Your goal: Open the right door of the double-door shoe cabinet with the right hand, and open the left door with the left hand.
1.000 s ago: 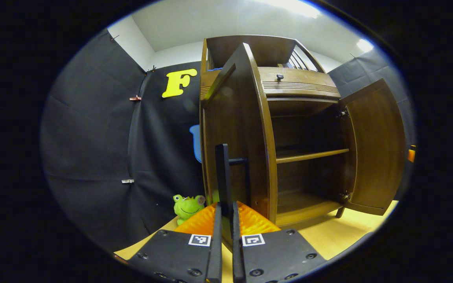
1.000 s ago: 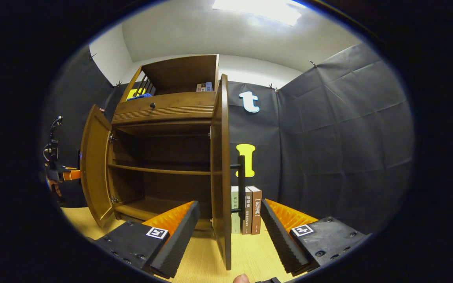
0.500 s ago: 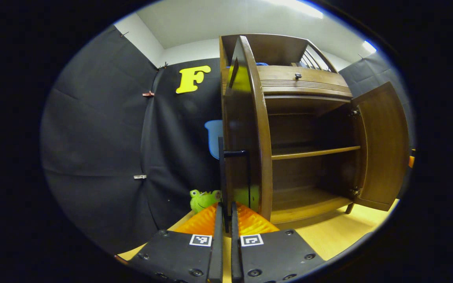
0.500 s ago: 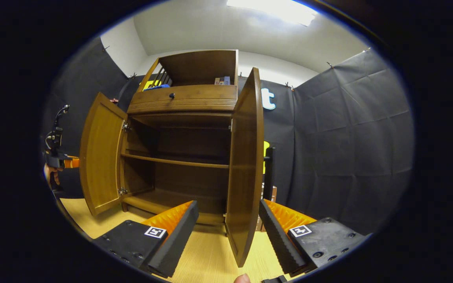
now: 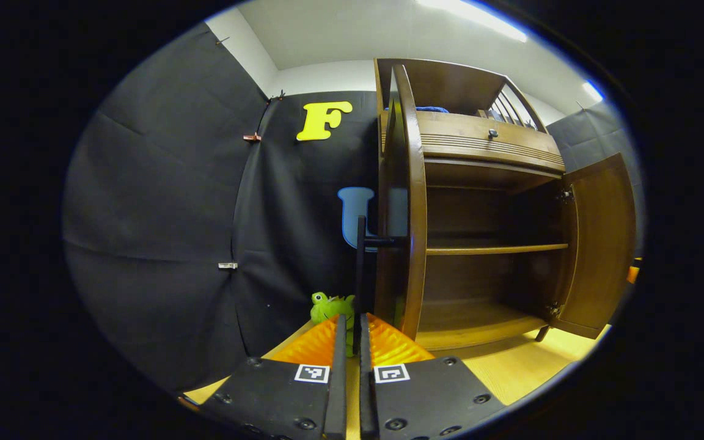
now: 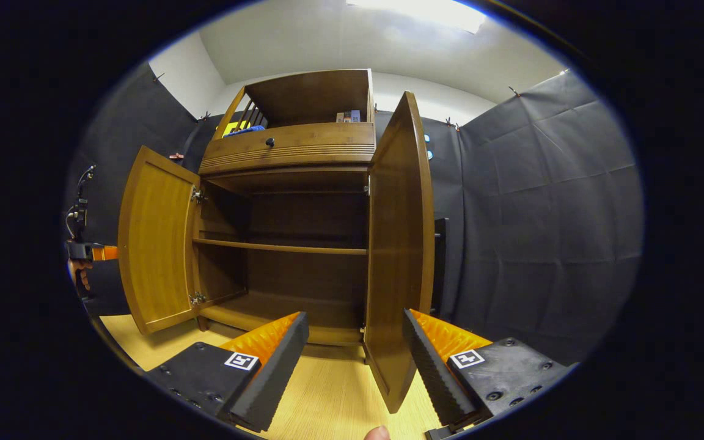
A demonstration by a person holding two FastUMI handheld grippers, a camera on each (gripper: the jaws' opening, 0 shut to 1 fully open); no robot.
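Both doors of the shoe cabinet (image 6: pixel 291 183) stand open. The cabinet sits on a pale wooden floor (image 6: pixel 340 397), against the black cloth wall.

Left gripper (image 5: pixel 350 330): my fingers (image 5: pixel 338 342) are closed on the lower end of the dark bar handle (image 5: pixel 360 269) of the left door (image 5: pixel 406 201). The bar runs upright between them, and both appear to press on it. In the left gripper view that door is turned nearly edge-on to me, swung well out from the cabinet front. A green frog toy (image 5: pixel 329 307) sits on the floor just beyond the handle, near the wall.

Right gripper (image 6: pixel 355 342): my fingers (image 6: pixel 278 360) are spread wide apart and hold nothing. The right door (image 6: pixel 399 256) hangs between them, farther off, touching neither finger. Its inner face is turned toward me, and its dark handle (image 6: pixel 441 263) shows past the outer edge on the far side.

Inside (seen from both views): one shelf board (image 6: pixel 278 247) across the middle, a bottom board (image 6: pixel 278 308) below, both bare. Above the doors is a drawer front with a small dark knob (image 6: pixel 270 142), and an open top compartment holding a few small items too small to tell.

In the right gripper view the left door (image 6: pixel 156 244) is swung wide, and my left gripper (image 6: pixel 86 250) shows beyond its outer edge with the hand (image 6: pixel 79 274) under it. A fingertip (image 6: pixel 377 433) shows at the bottom of that view.
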